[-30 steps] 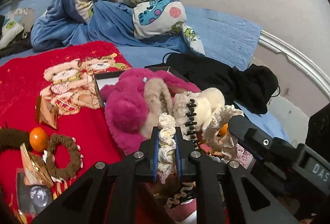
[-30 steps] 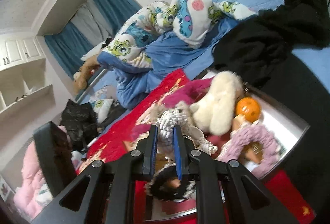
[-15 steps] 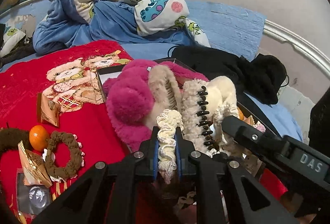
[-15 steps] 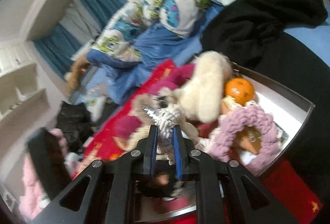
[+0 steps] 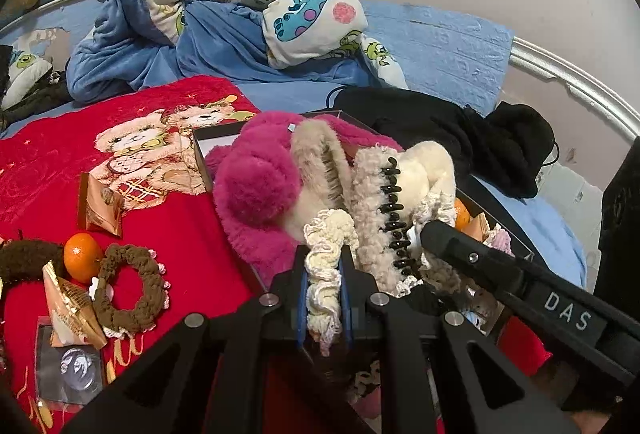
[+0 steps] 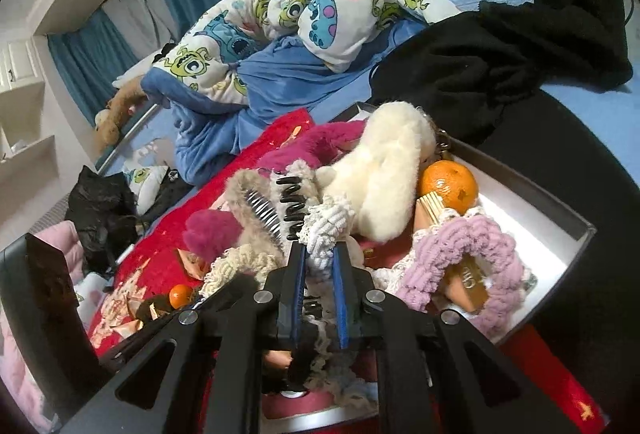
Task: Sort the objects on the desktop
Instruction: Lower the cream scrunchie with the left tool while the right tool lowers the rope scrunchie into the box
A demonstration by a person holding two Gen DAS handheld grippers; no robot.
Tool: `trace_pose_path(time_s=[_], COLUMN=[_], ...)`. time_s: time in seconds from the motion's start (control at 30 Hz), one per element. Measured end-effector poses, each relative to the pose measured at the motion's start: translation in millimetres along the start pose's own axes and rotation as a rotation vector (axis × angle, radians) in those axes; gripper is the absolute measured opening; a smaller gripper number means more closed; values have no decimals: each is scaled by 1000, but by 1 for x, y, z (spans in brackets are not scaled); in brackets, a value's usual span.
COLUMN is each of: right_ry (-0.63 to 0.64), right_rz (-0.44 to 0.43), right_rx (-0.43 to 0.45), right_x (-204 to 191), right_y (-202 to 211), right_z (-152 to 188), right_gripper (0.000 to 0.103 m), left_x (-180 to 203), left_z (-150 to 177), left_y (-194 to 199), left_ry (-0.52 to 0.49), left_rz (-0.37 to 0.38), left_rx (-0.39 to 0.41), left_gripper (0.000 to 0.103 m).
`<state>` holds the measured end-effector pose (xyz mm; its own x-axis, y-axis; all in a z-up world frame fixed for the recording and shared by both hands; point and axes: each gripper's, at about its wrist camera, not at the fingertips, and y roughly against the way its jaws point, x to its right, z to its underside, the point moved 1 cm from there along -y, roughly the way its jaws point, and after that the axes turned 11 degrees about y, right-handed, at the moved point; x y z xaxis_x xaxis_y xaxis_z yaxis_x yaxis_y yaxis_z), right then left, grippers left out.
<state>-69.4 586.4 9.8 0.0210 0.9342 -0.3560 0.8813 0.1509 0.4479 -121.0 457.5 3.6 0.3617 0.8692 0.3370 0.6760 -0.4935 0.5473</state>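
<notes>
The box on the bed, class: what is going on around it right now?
A person is sorting with two handheld grippers. The left gripper has its jaws shut on a cream crocheted scrunchie; the right gripper is shut on a white knitted scrunchie. Both hover over the box, piled with plush items, a lilac scrunchie and an orange. A brown scrunchie waits on the red blanket.

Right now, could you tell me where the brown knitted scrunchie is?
Left wrist view, lower left: the brown knitted scrunchie lies on the red blanket, outside the box, beside a small orange mandarin.
</notes>
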Motion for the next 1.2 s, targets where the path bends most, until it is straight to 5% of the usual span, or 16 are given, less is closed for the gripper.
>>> trace_pose_path(time_s=[0.43, 0.77, 1.2], right_ry=[58, 84, 157], right_rz=[-6, 97, 154], right_rx=[36, -75, -80], right_x=[-11, -8, -19], right_y=[22, 4, 1], right_z=[-1, 8, 10], right_gripper=[13, 11, 14], left_x=[6, 7, 17], left_z=[5, 5, 9], left_y=[8, 7, 10], left_ry=[-20, -21, -93], left_rz=[-22, -29, -75], left_rx=[5, 6, 29], left_gripper=[14, 14, 14])
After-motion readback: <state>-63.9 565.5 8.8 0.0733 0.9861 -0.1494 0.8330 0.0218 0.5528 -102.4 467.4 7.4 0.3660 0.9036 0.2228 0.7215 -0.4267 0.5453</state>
